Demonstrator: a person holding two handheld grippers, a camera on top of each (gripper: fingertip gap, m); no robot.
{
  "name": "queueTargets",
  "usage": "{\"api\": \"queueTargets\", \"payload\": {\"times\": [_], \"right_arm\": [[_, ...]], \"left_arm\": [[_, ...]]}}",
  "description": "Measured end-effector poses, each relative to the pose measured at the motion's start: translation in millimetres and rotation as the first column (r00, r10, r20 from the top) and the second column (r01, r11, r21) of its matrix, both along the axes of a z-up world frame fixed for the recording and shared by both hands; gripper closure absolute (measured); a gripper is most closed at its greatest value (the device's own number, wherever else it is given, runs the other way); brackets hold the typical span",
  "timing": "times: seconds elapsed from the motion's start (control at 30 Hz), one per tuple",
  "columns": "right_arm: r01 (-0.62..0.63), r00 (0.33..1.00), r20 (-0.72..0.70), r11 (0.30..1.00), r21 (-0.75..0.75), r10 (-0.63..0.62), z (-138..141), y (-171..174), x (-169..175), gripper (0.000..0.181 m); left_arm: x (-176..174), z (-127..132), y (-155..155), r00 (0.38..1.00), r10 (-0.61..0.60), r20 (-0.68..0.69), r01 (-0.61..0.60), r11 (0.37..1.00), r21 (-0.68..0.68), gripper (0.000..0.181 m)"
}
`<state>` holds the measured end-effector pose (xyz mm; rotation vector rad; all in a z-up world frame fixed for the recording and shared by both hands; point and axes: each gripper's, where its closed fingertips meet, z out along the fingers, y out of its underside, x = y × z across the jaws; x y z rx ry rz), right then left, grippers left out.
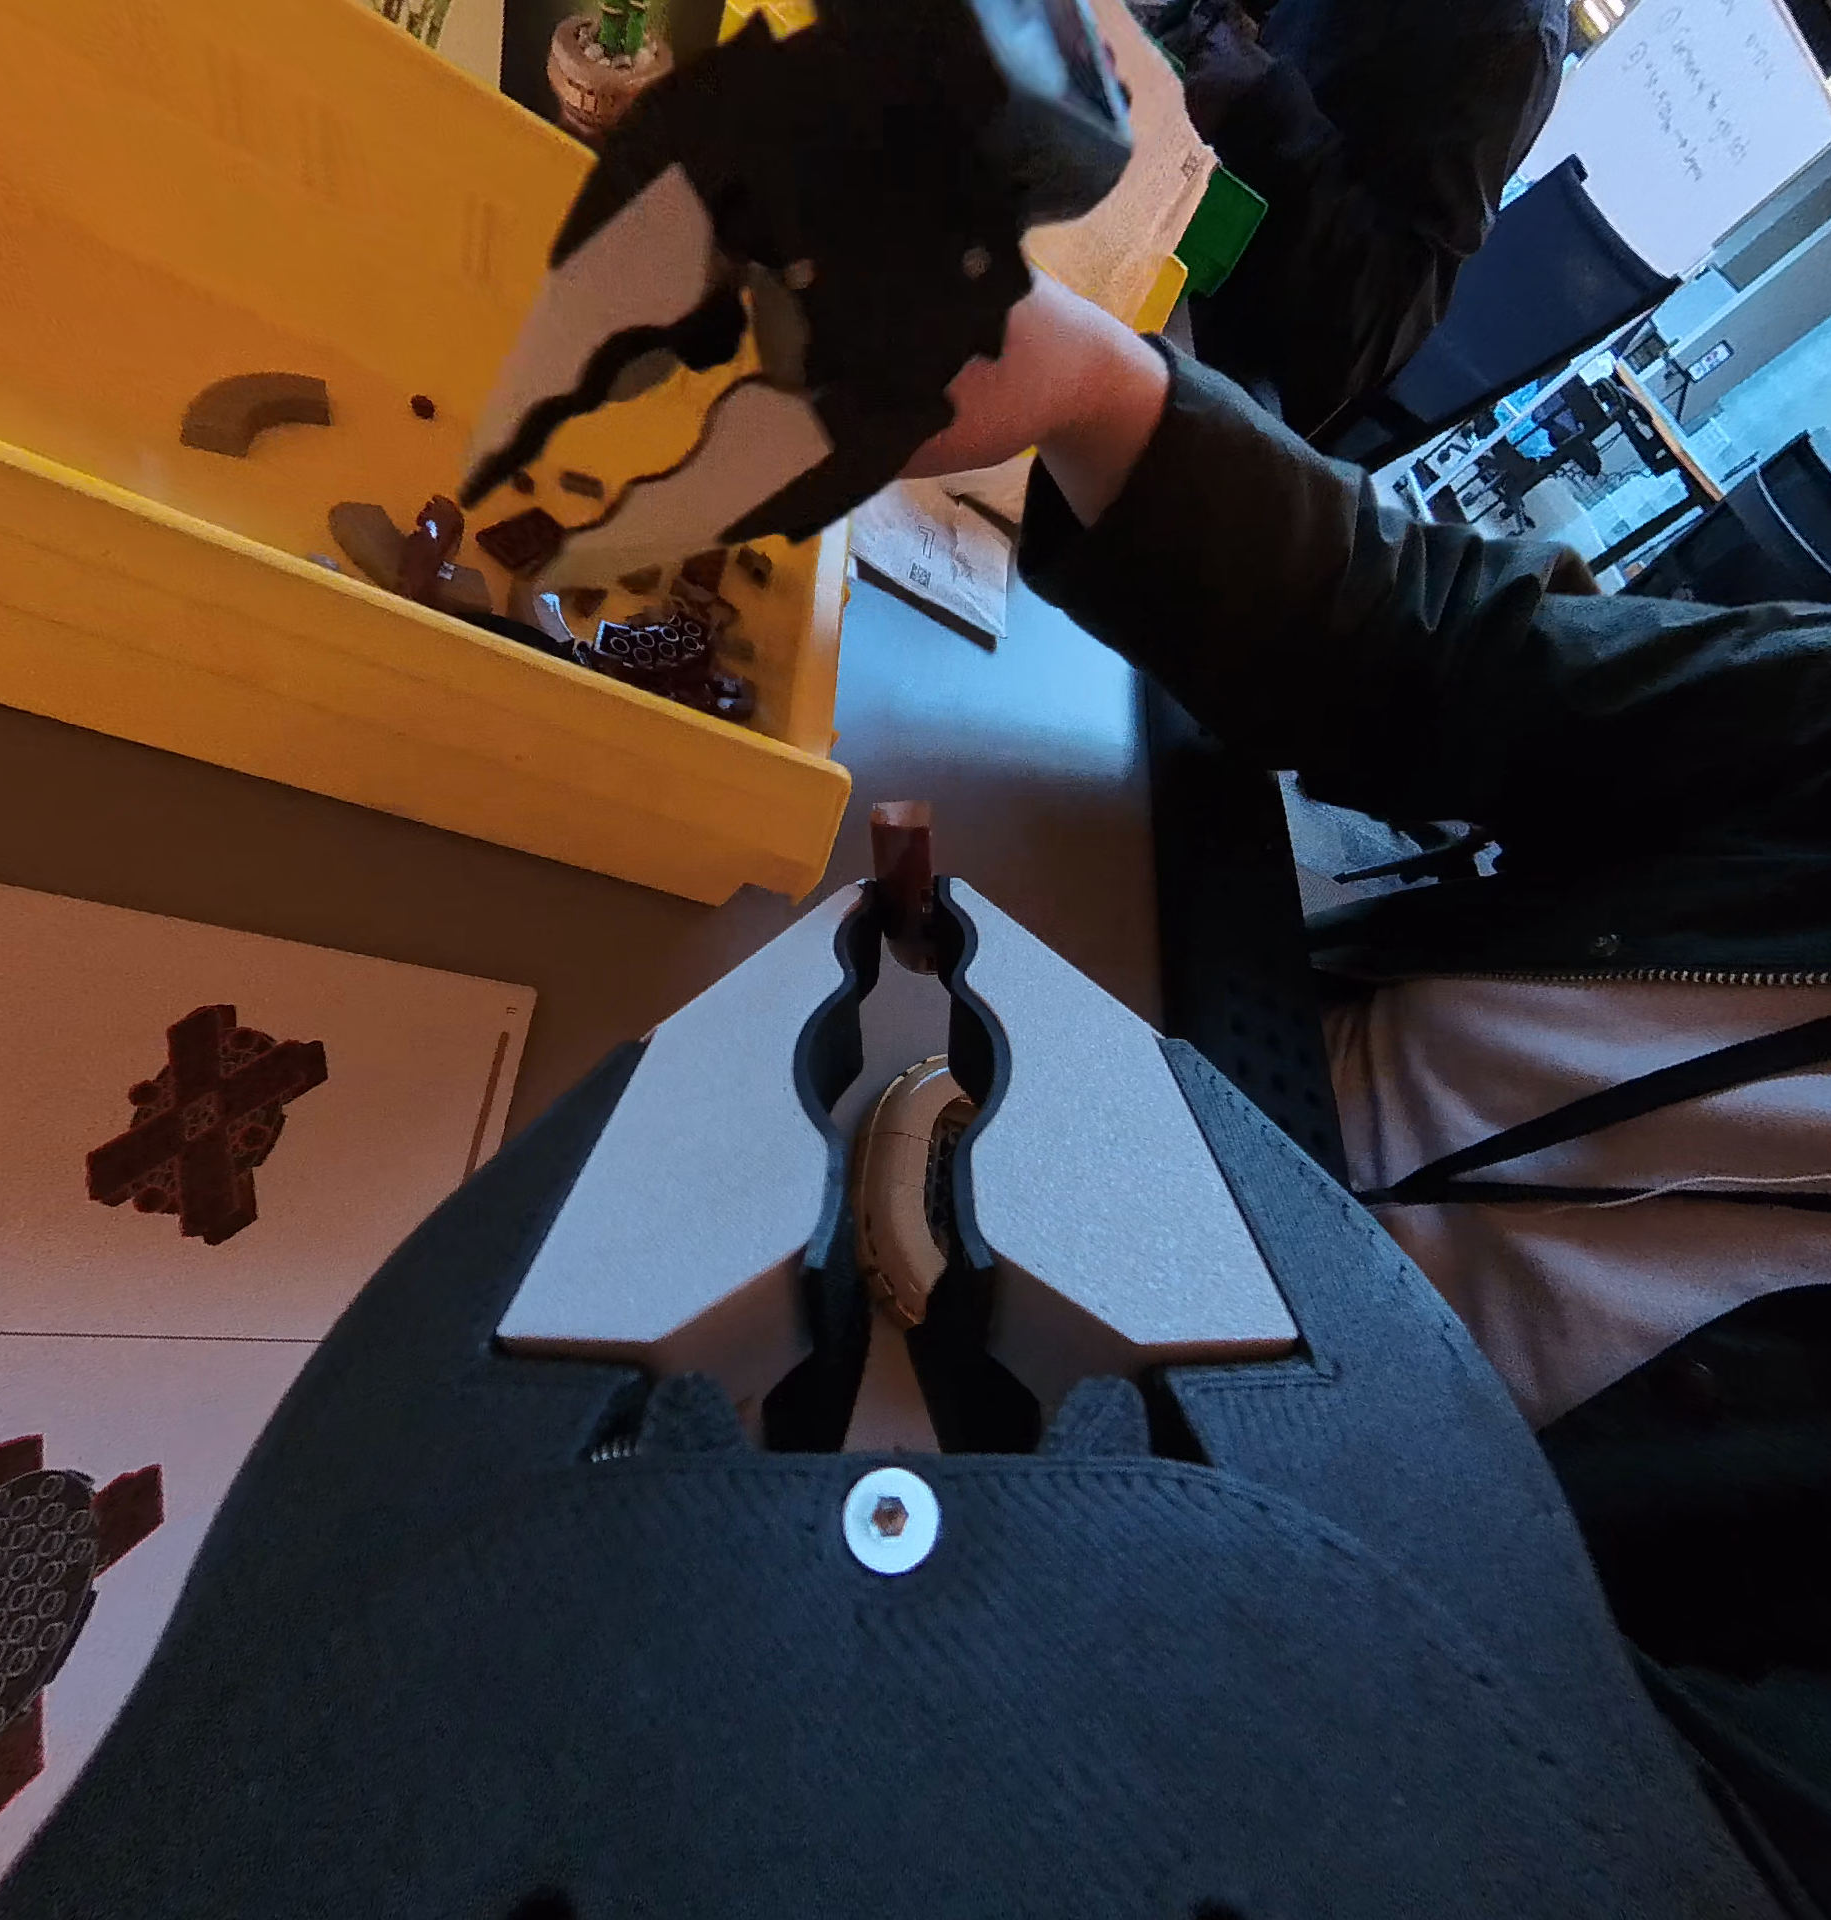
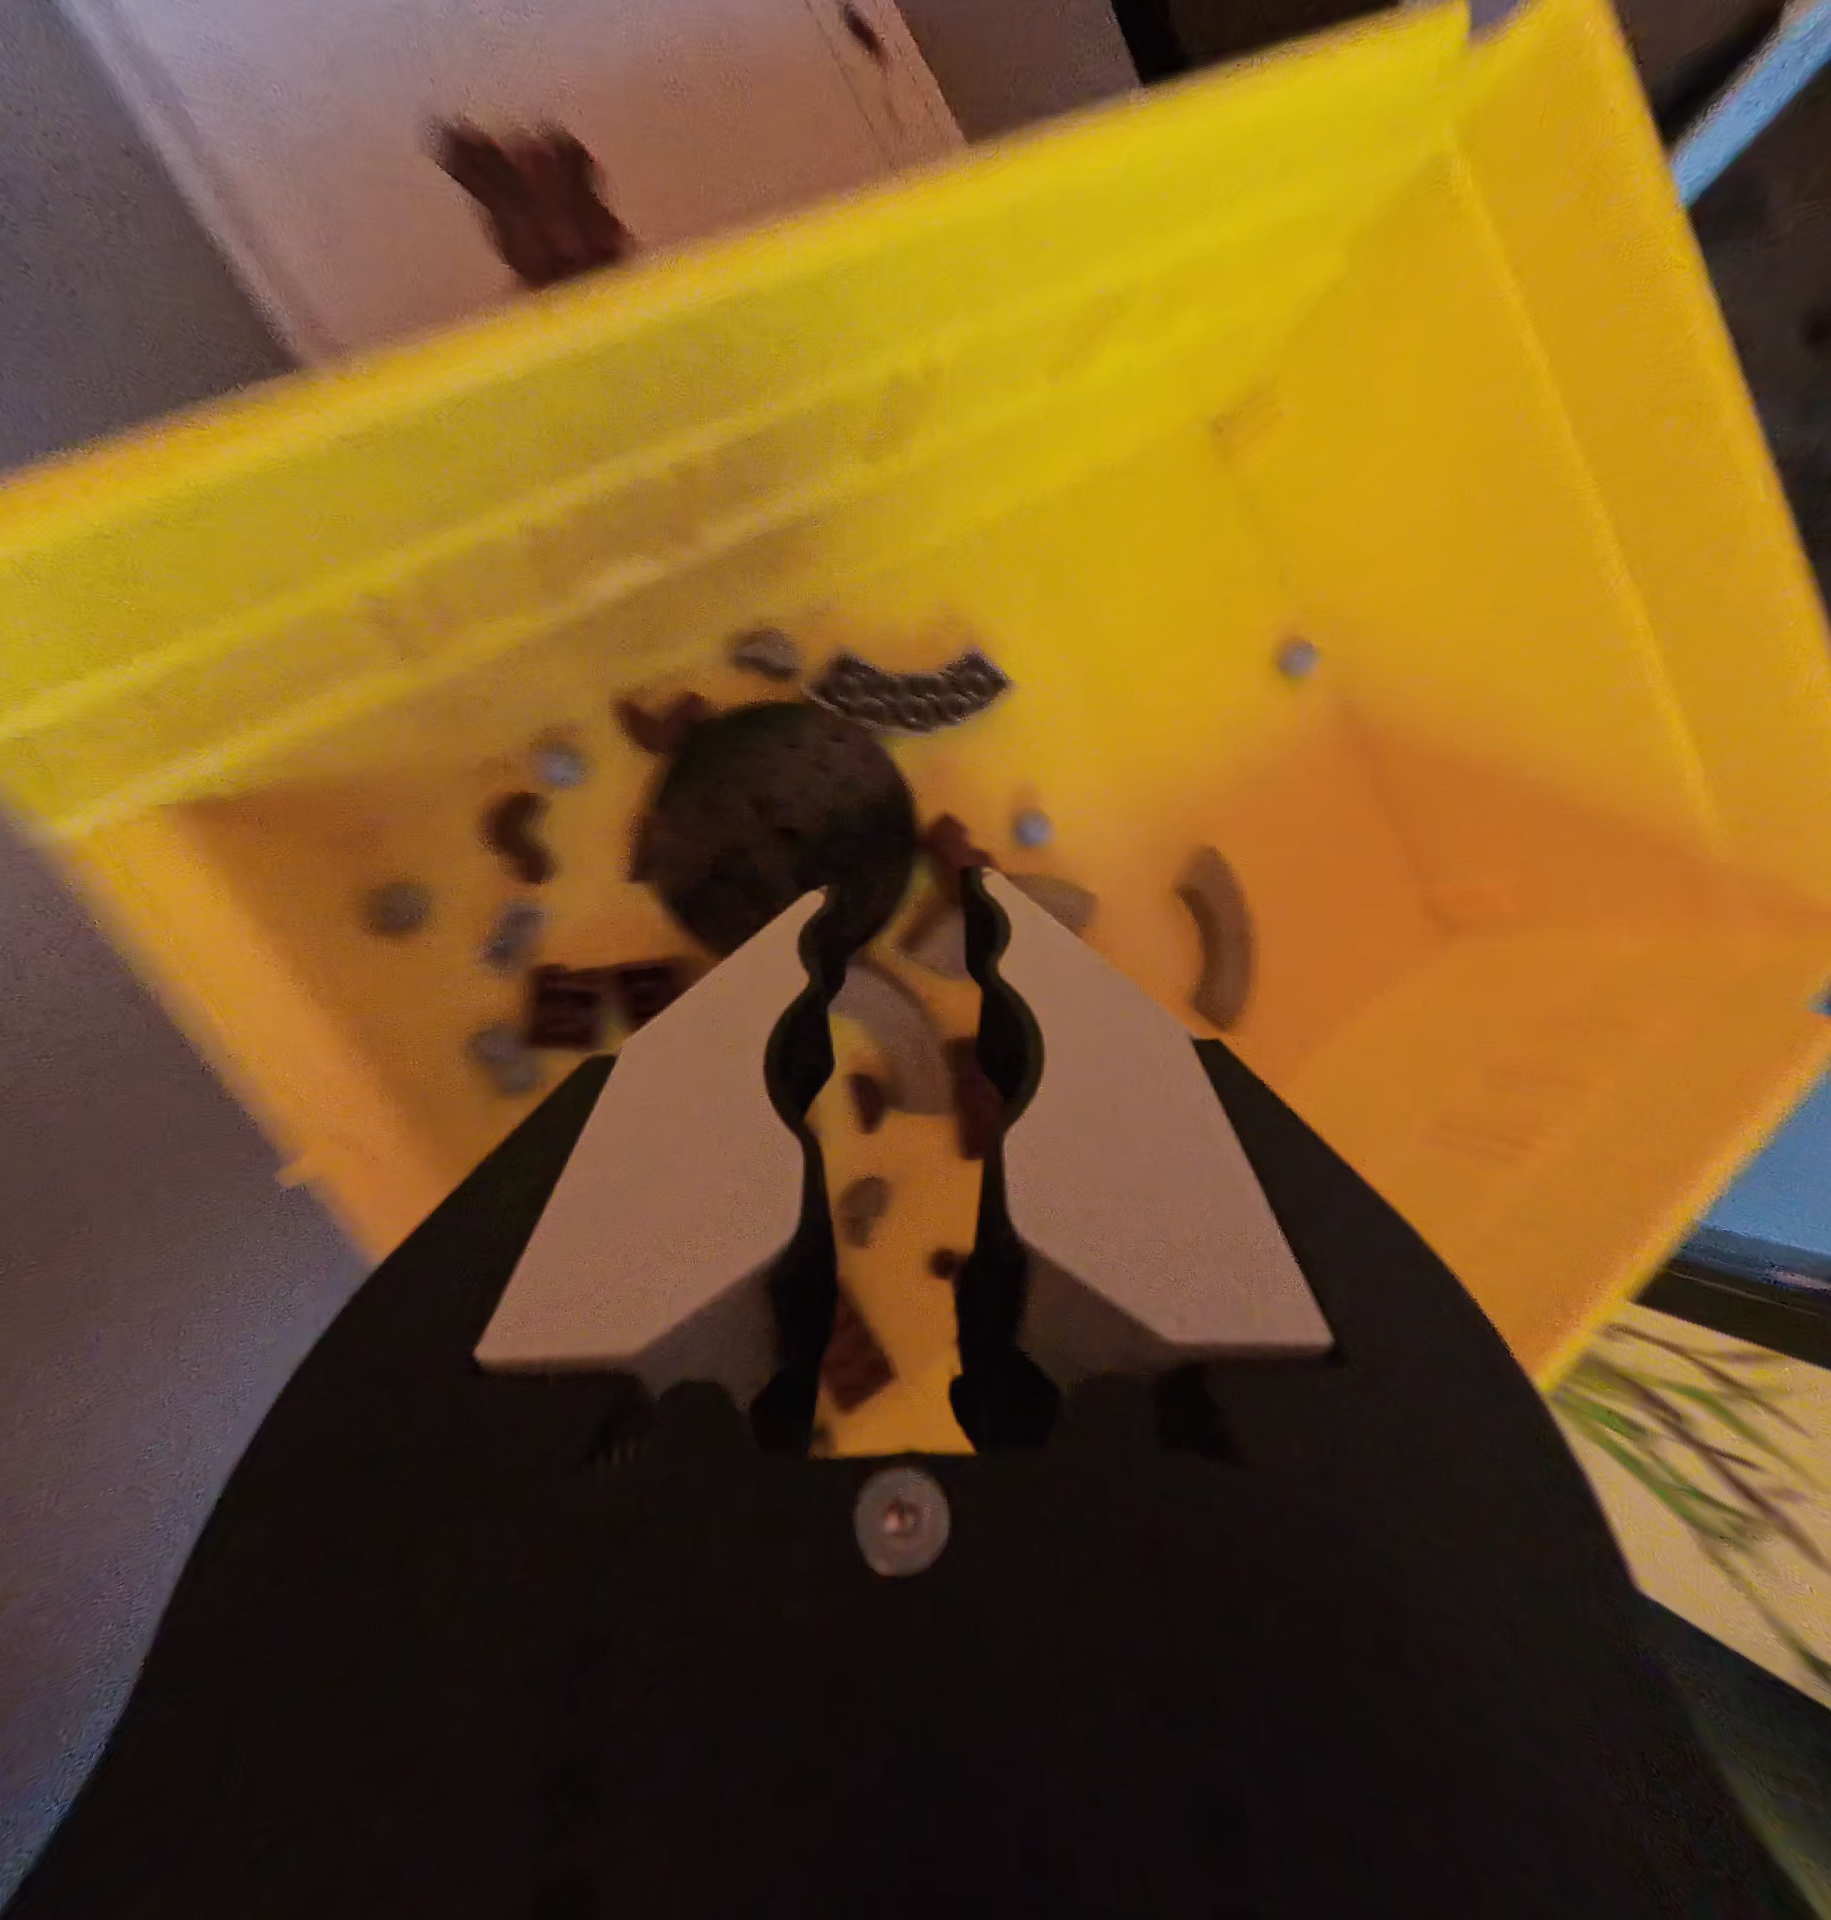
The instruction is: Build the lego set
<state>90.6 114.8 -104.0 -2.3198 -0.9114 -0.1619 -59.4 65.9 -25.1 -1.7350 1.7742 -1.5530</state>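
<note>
Gripping brown piece (image 1: 903,883) (left claw (image 1: 906,894))

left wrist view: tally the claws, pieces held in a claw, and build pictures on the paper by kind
claws: 2, the left claw and the right claw
brown piece held in the left claw: 1
build pictures on the instruction page: 2
total: 5
</note>
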Motion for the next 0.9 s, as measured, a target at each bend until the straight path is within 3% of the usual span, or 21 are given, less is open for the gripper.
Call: {"api": "queueTargets", "payload": {"times": [0.07,0.17,0.23,0.37,0.43,0.5,0.53,0.57,0.63,0.7,0.77,0.9], "right_arm": [[0.048,0.989,0.139,0.999,0.000,-0.047,-8.0,16.7,10.9,0.162],[0.054,0.984,0.175,0.993,-0.109,-0.034,-26.8,20.1,13.8,0.157],[0.110,0.964,0.255,0.986,-0.124,-0.075,-31.7,22.8,33.1,0.158],[0.131,0.976,0.194,0.979,-0.158,-0.099,-34.7,18.4,39.0,0.170],[0.108,0.980,0.170,0.993,-0.046,-0.099,-16.9,20.7,36.3,0.171],[-0.070,0.982,0.186,0.976,0.204,0.031,22.2,18.4,13.9,0.172],[-0.216,0.966,0.215,0.900,0.378,0.141,51.2,8.7,-10.4,0.171],[-0.345,0.935,0.273,0.763,0.547,0.227,82.9,-9.4,-35.2,0.172],[-0.468,0.883,0.422,0.447,0.762,0.205,142.2,-56.0,-67.3,0.172],[-0.567,0.824,0.549,0.205,0.798,0.142,174.7,-103.9,-95.8,0.172],[-0.650,0.760,0.646,0.066,0.757,0.071,186.4,-136.7,-120.2,0.172],[-0.699,0.714,0.701,-0.066,0.712,0.009,194.4,-170.0,-149.6,0.172]], "left_arm": [[0.3,-1.2,0.5,1.000,-0.002,-0.003,0.002,1.000,0.002,0.173],[0.5,-2.9,0.9,1.000,-0.006,-0.008,0.006,1.000,-0.005,0.173],[0.8,-4.4,1.5,1.000,-0.007,-0.013,0.007,1.000,-0.007,0.173],[2.3,-6.9,1.4,1.000,-0.011,-0.022,0.011,1.000,-0.011,0.173],[1.8,-7.6,1.7,1.000,-0.010,-0.028,0.009,1.000,-0.006,0.173],[1.0,-4.9,2.6,1.000,-0.004,-0.018,0.004,1.000,0.001,0.173],[0.6,-2.5,3.4,1.000,0.001,-0.009,-0.001,1.000,0.002,0.173],[0.2,0.0,4.2,1.000,0.006,0.000,-0.006,1.000,0.003,0.173],[-0.8,4.2,5.7,1.000,0.013,0.017,-0.013,1.000,0.002,0.173],[-1.4,5.9,7.1,1.000,0.020,0.022,-0.021,1.000,0.001,0.173],[-1.8,6.0,7.6,1.000,0.024,0.020,-0.024,1.000,0.000,0.173],[-1.2,5.4,6.2,1.000,0.022,0.015,-0.022,1.000,0.005,0.173]]}}
